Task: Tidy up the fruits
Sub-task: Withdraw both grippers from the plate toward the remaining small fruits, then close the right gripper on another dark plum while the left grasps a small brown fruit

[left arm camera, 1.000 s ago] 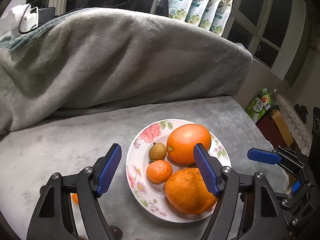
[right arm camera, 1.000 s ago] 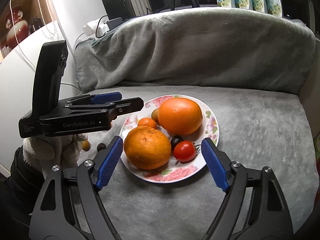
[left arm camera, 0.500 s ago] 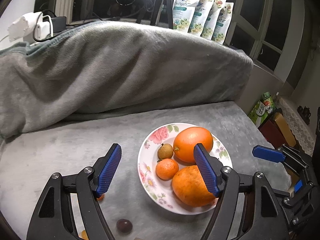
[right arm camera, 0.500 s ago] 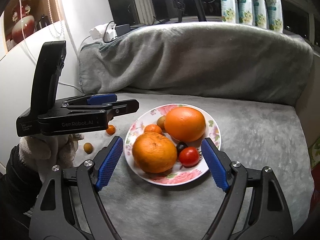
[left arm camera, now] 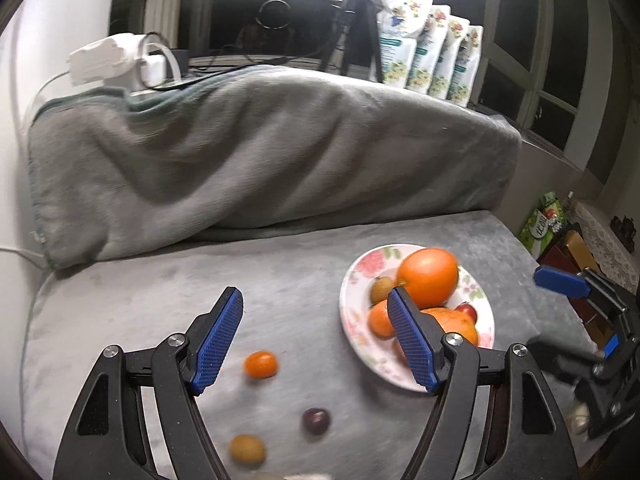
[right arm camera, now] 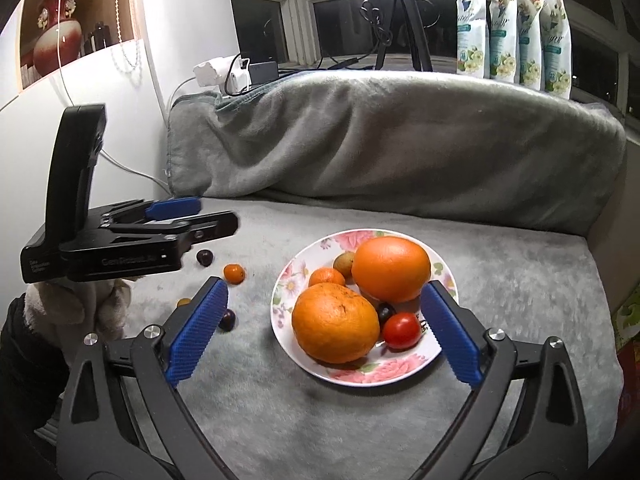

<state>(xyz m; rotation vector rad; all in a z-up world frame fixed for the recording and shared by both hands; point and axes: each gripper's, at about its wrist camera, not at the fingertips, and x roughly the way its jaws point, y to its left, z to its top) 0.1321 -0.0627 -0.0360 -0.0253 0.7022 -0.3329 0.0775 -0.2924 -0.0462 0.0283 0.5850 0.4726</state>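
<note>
My left gripper (left arm camera: pixel 316 340) jaws apart, empty | my right gripper (right arm camera: pixel 326 334) jaws opening, empty | floral plate (right arm camera: pixel 352 376) glossy, round | dark fruit (right arm camera: pixel 385 312) half-hidden behind oranges.

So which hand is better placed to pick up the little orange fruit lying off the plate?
Left, probably. The left tool is open and empty, with the small orange fruit just ahead between its fingers. The right tool, its jaws opening, faces the plate.

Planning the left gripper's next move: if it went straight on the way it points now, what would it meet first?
Probably the grey cushion itself. The left gripper aims between the small orange fruit and the plate; both sit just off that line, though depth is uncertain.
</note>
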